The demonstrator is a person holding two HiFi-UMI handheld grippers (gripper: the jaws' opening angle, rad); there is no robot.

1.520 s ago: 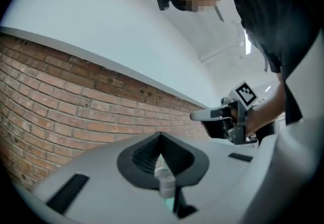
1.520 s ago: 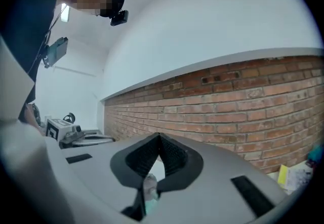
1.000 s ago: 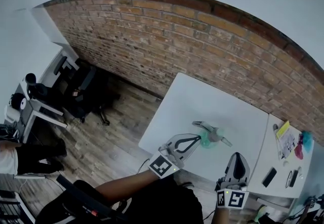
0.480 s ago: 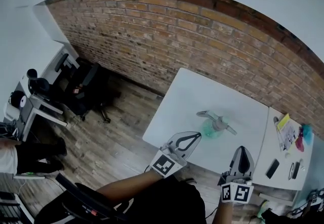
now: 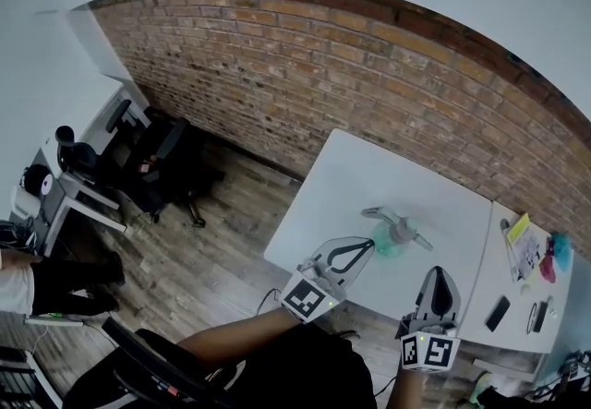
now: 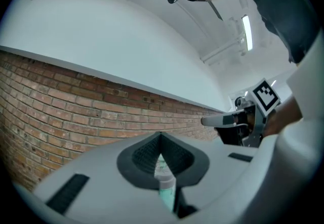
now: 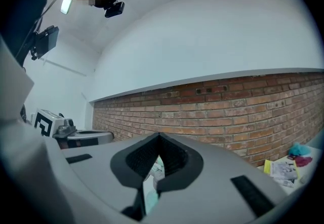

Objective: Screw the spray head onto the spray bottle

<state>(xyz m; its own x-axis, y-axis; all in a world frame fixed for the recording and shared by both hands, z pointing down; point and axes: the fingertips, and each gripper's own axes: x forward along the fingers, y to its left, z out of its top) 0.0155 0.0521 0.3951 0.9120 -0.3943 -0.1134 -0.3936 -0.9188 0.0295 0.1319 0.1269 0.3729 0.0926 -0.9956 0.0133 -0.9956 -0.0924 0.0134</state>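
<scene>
Desk scene, seen from above: a teal spray bottle [image 5: 382, 244] lies on its side near the middle of the white desk [image 5: 351, 176], with the grey spray head [image 5: 399, 228] across it; whether the two are joined cannot be told. The left gripper [image 5: 366, 245], jaws closed and empty, points in from the near edge, its tip just beside the bottle. The right gripper [image 5: 438, 272], likewise closed on nothing, hangs over the near right corner, apart from the bottle. Open white surface runs from the bottle to the far edge under the brick wall [image 5: 305, 66]. A second desk [image 5: 512, 292] with papers adjoins the right edge; wood floor [image 5: 212, 232] lies off the left edge.
</scene>
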